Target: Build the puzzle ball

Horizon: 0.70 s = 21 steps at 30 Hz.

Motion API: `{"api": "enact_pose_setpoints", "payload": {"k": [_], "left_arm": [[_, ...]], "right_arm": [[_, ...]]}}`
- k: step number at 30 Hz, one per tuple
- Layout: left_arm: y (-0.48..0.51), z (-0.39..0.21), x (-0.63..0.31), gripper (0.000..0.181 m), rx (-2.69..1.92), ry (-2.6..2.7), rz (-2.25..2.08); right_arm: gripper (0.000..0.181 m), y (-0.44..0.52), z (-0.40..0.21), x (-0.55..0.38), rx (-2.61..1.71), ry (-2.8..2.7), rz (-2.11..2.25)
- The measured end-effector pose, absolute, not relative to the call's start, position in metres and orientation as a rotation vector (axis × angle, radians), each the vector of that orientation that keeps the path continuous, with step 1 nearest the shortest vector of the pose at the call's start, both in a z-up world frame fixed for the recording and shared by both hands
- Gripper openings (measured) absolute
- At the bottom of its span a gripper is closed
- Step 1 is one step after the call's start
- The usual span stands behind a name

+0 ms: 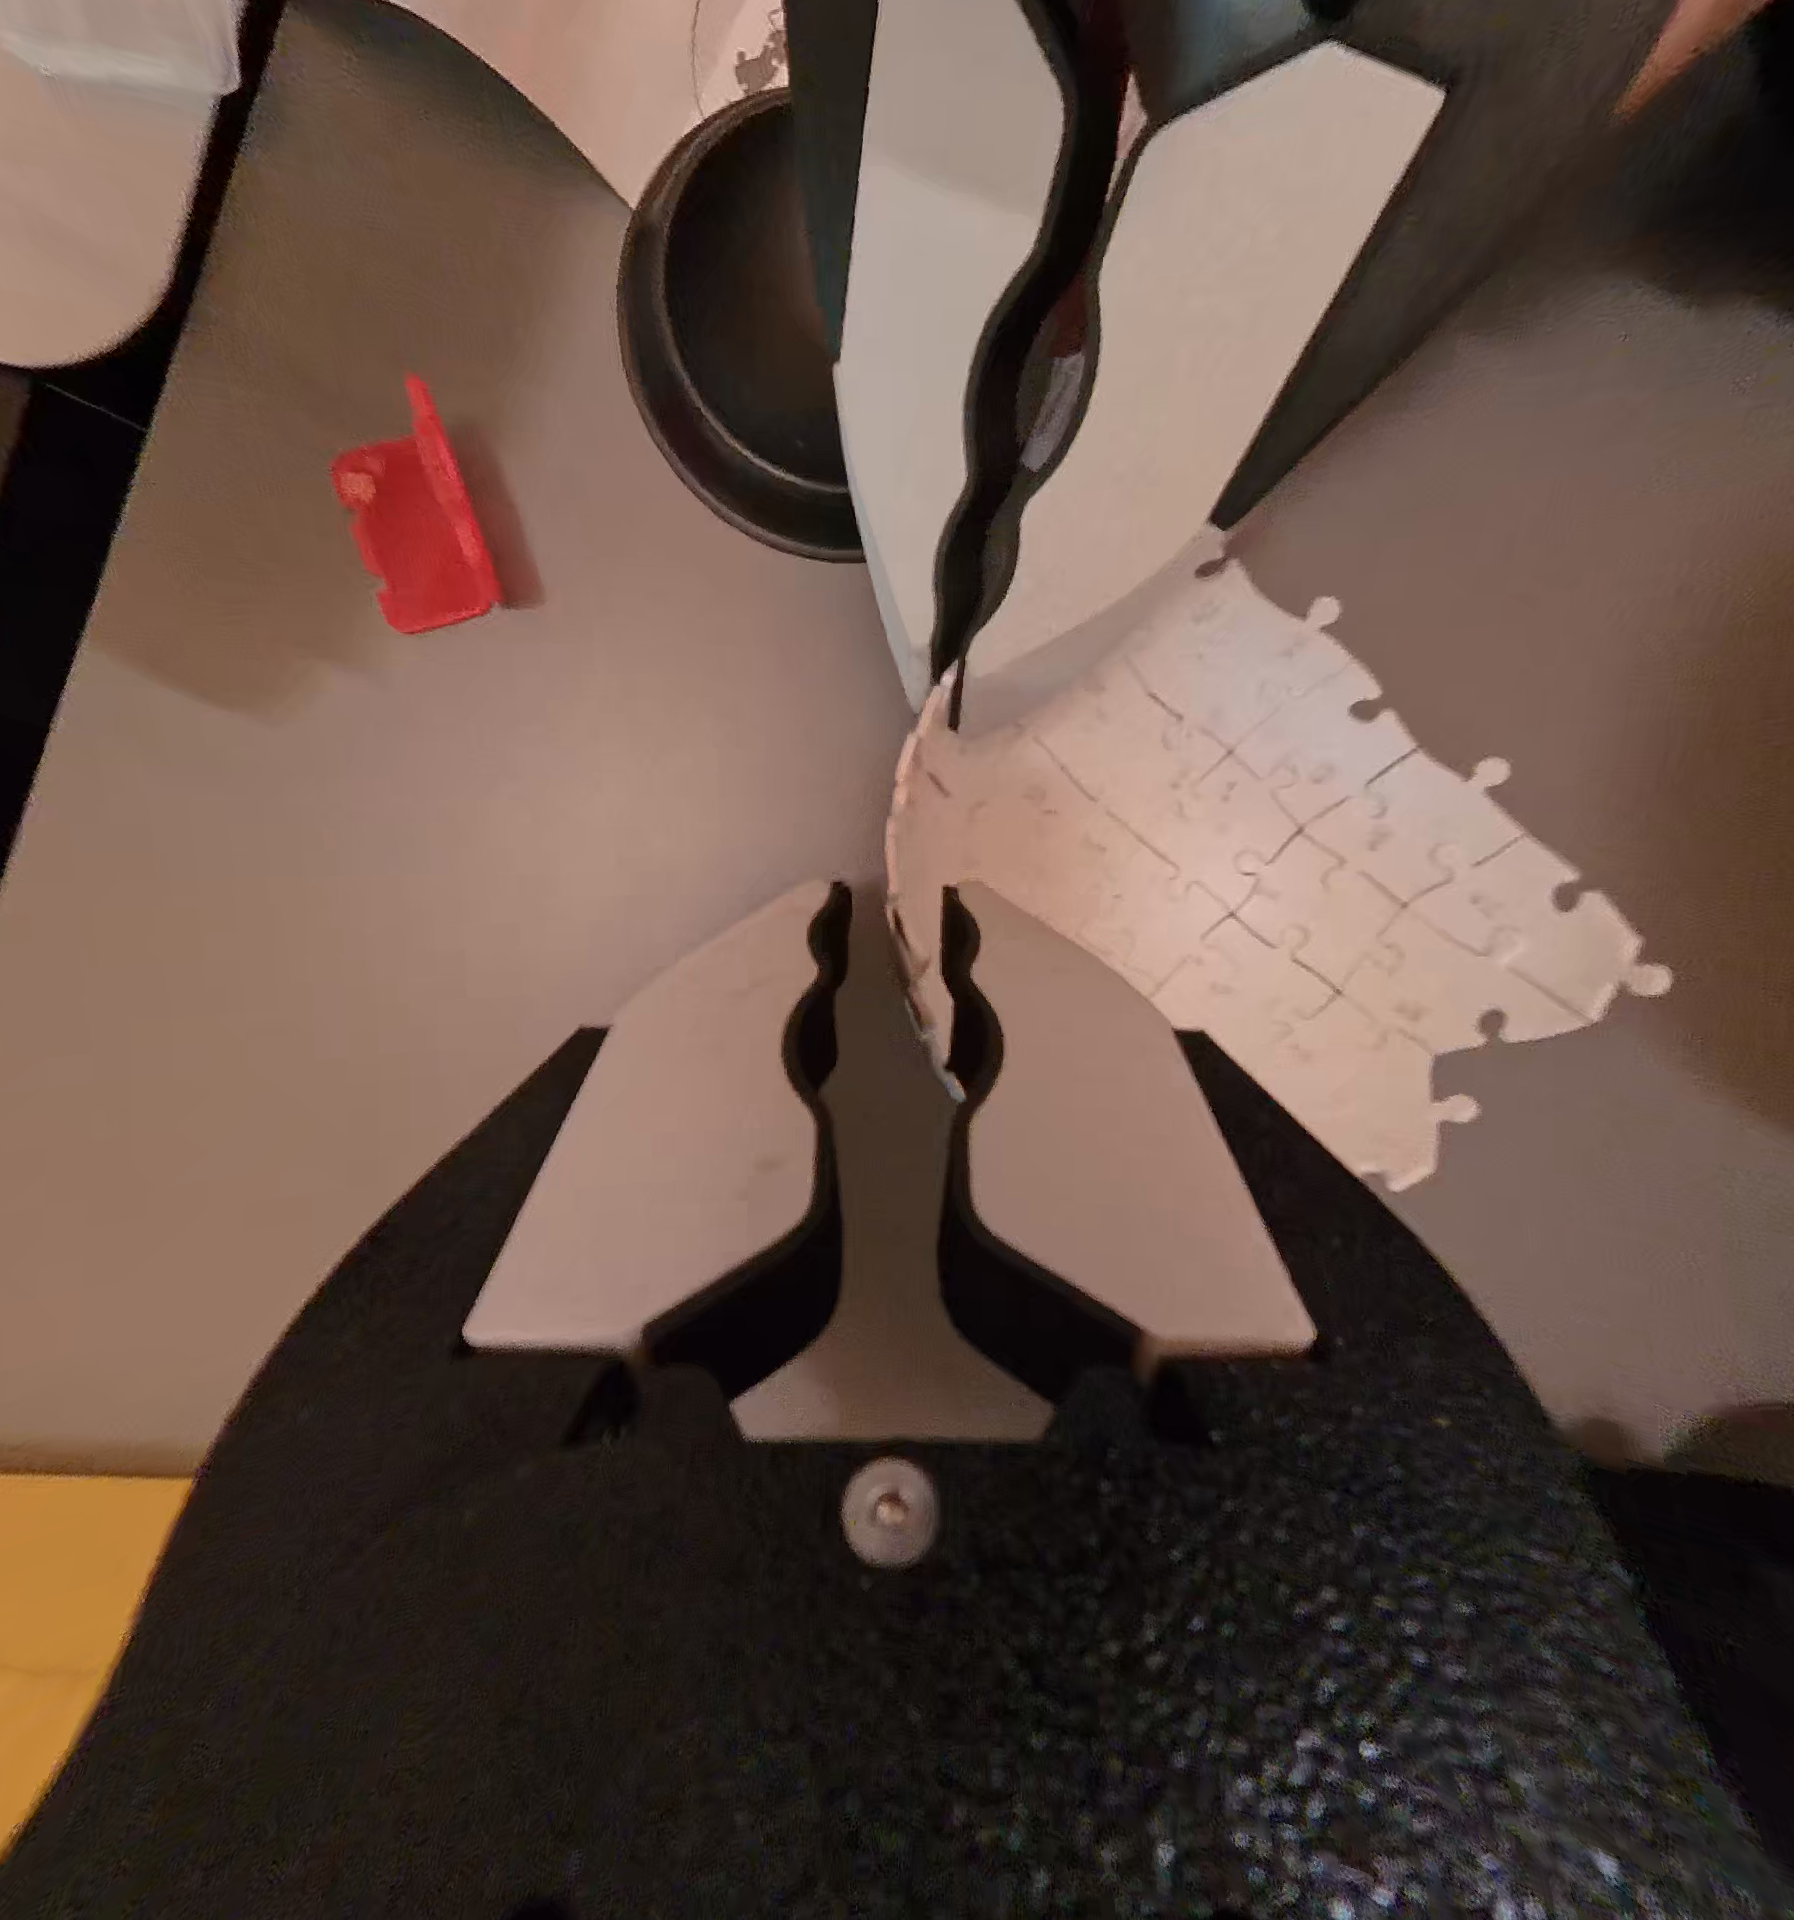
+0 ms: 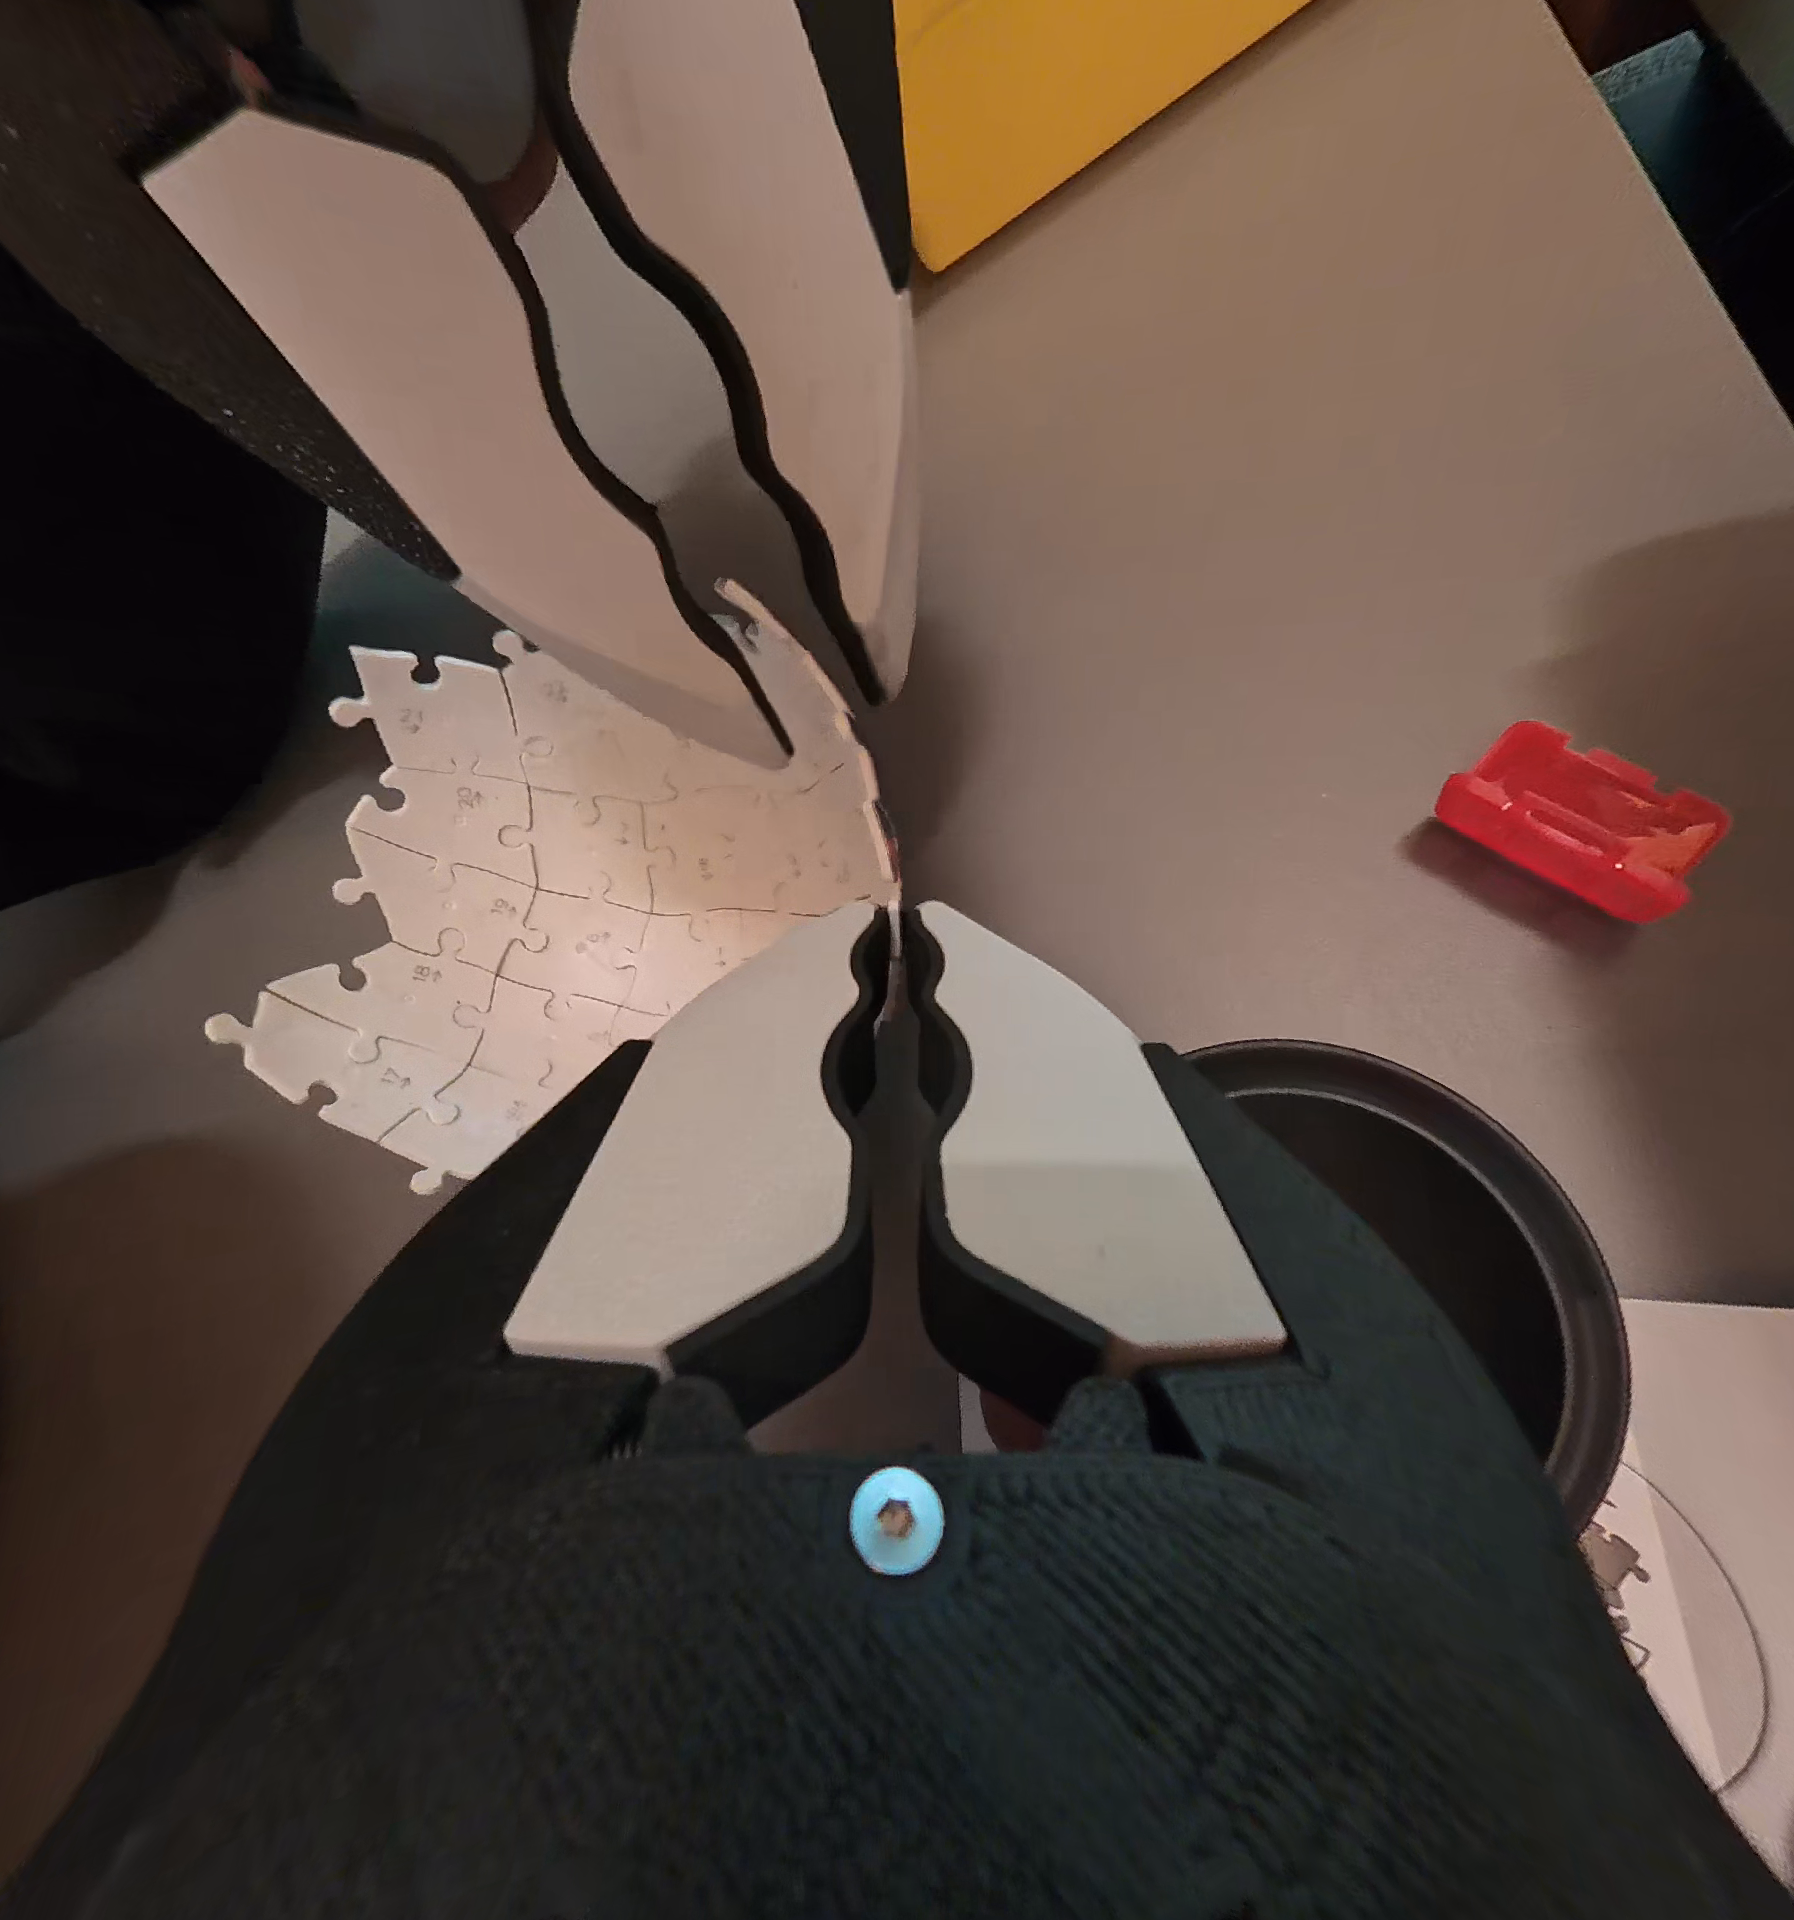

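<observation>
Gripping one rim of the curved white shell of joined puzzle pieces, the right gripper is clamped shut on that edge while the left gripper, jaws parted, straddles the same rim just beside it, its right-hand finger apparently touching the edge. The shell hangs above the grey tabletop and fans away to the left gripper's right. Judged from this, the closer left gripper need only close. A red plastic clip and black round cup lie apart
</observation>
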<state>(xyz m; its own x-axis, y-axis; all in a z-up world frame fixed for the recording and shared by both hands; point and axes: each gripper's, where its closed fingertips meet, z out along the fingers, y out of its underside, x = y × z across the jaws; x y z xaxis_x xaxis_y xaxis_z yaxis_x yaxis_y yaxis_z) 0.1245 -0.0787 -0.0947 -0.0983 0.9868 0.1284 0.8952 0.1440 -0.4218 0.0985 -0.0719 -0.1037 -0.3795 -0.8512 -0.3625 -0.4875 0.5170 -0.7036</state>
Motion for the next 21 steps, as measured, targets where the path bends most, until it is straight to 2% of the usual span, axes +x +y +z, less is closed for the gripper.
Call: {"api": "enact_pose_setpoints", "payload": {"k": [12,21], "left_arm": [[-0.0808,-0.1018,0.1208,0.005,-1.826,-2.034,0.369],[-0.0834,-0.1033,0.1220,0.003,-1.805,-2.055,0.366]], "right_arm": [[0.003,-0.0749,-0.1038,0.0992,-1.090,2.078,-0.704],[0.003,-0.0757,-0.1057,0.1005,-1.092,2.120,-0.717]]}}
